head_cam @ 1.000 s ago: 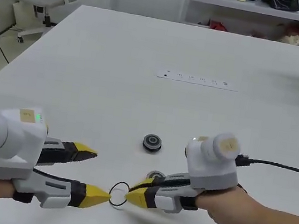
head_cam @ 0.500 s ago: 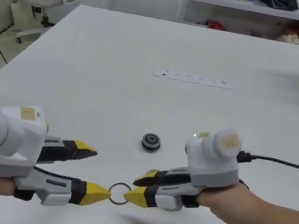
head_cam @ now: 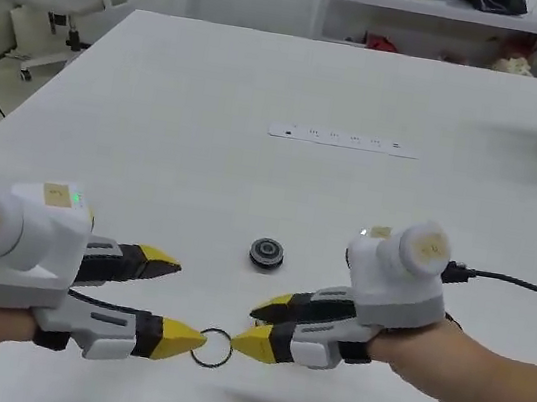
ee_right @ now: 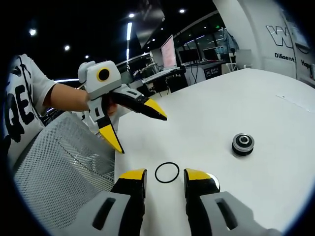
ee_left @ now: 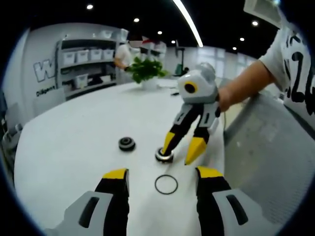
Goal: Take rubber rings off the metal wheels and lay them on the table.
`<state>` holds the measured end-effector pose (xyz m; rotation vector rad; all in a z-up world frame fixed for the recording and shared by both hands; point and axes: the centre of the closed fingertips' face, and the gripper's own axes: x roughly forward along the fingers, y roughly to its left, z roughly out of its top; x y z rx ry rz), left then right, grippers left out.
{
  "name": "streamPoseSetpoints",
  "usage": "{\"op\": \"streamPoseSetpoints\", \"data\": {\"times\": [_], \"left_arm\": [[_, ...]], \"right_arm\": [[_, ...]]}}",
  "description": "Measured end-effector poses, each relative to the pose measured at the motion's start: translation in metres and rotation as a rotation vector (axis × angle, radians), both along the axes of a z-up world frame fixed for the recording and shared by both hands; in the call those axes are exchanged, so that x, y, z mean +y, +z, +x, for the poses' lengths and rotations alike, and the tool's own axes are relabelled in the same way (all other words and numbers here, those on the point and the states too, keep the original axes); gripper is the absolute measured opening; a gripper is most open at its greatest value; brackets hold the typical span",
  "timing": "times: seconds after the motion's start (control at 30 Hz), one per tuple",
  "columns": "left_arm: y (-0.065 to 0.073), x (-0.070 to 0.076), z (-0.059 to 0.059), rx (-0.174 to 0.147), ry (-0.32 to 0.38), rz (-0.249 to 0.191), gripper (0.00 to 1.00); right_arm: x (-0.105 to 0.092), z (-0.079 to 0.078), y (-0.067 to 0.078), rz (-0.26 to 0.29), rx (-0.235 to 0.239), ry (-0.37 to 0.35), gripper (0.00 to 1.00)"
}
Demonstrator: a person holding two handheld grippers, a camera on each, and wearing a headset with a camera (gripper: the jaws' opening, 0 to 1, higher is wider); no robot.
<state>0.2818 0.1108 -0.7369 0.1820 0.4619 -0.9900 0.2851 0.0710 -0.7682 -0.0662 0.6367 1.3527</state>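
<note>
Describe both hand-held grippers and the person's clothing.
The left hand-held gripper and right hand-held gripper have white-grey bodies, black jaws, pointed yellow tips, yellowish top stickers. Green light on the left; black cable from the right. White T-shirt with black print.

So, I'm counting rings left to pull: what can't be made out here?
Head view: the right tool covers the near wheel, seen at its tips in the left gripper view.
Left gripper view: a jaw overlaps that wheel, so any ring on it is unclear.
Head view: the far wheel is too small to tell ring from rim; the power strip markings too.
</note>
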Motion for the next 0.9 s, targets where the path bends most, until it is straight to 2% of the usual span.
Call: {"op": "streamPoseSetpoints", "data": {"times": [0.37,0.9], "left_arm": [[0.004,-0.011,0.009,-0.009,-0.018,-0.001,0.55],[0.004,-0.025,0.018,-0.011,-0.042,0.006,0.53]], "right_arm": [[-0.016,0.011,0.005,0.007,-0.023,-0.040,0.30],[-0.039,0.026,0.005,0.005,-0.035,-0.089,0.31]]}}
